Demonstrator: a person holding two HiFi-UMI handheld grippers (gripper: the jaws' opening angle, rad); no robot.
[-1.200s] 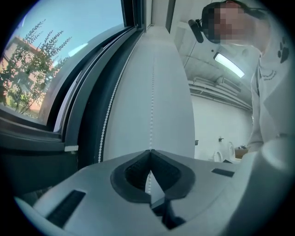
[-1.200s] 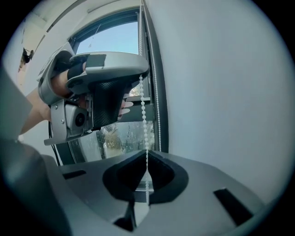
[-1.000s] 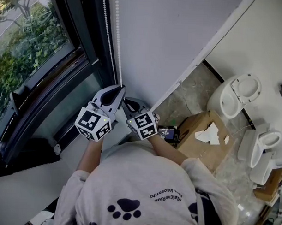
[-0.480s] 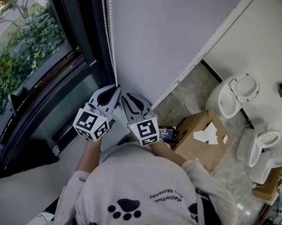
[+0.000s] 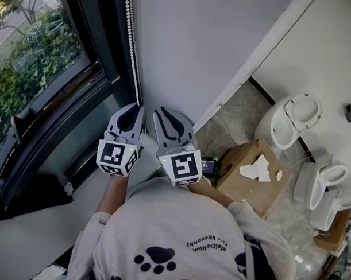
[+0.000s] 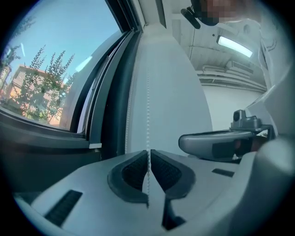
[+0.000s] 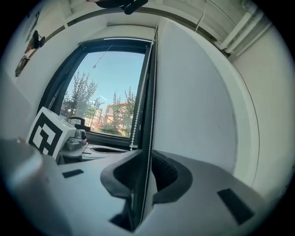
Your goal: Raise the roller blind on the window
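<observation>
The left hand-held gripper (image 6: 148,154) pinches the white beaded pull cord (image 6: 148,106). Just beside it, the right hand-held gripper (image 7: 145,156) has just been closing but its jaws stand spread, with the cord between them unpressed. The cord hangs along the dark window frame (image 5: 106,54), by the white wall (image 5: 213,46).

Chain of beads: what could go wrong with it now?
1. Only the left gripper is shut on the chain. The right gripper has just been closing, with the chain between its jaws but not pinched. If the left lets go early, the chain may run back.
2. A second strand hangs close by; grabbing it too could jam the chain.
</observation>
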